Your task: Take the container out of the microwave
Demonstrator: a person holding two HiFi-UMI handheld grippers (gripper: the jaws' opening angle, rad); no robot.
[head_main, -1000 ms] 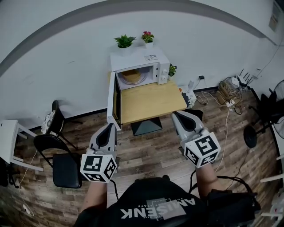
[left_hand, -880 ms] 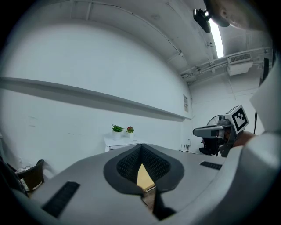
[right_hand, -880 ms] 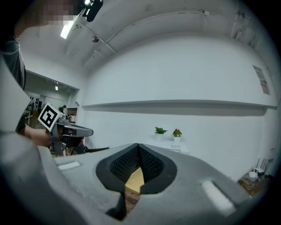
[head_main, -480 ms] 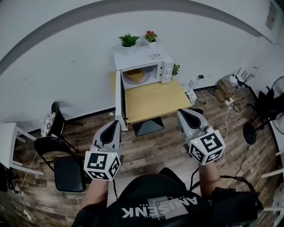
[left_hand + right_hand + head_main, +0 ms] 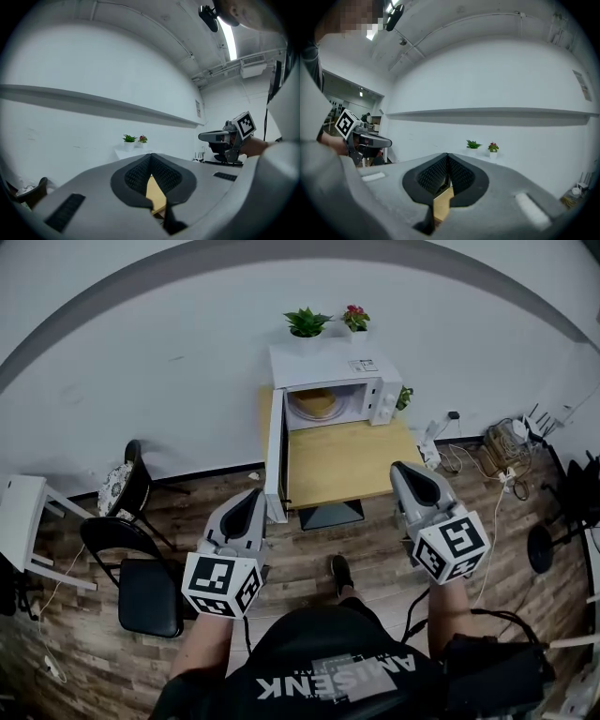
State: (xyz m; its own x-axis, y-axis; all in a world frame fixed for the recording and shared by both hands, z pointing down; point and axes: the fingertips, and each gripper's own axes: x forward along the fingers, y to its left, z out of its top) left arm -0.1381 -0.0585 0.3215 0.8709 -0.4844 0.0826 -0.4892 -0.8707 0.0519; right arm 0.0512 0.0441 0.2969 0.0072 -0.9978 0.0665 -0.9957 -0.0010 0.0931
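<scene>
The container [image 5: 316, 404] is sitting inside the open microwave [image 5: 328, 367], far ahead and between the two grippers; the left gripper [image 5: 255, 493] and right gripper [image 5: 401, 468] are both pointing towards it, jaws closed and gripping nothing, the right seemingly having the clearer line past the door [image 5: 275, 456]

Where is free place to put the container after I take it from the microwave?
The wooden table is bare in front of the microwave, between its open door and the right edge. A green plant and a flowering plant crowd the back of the microwave's top.
</scene>
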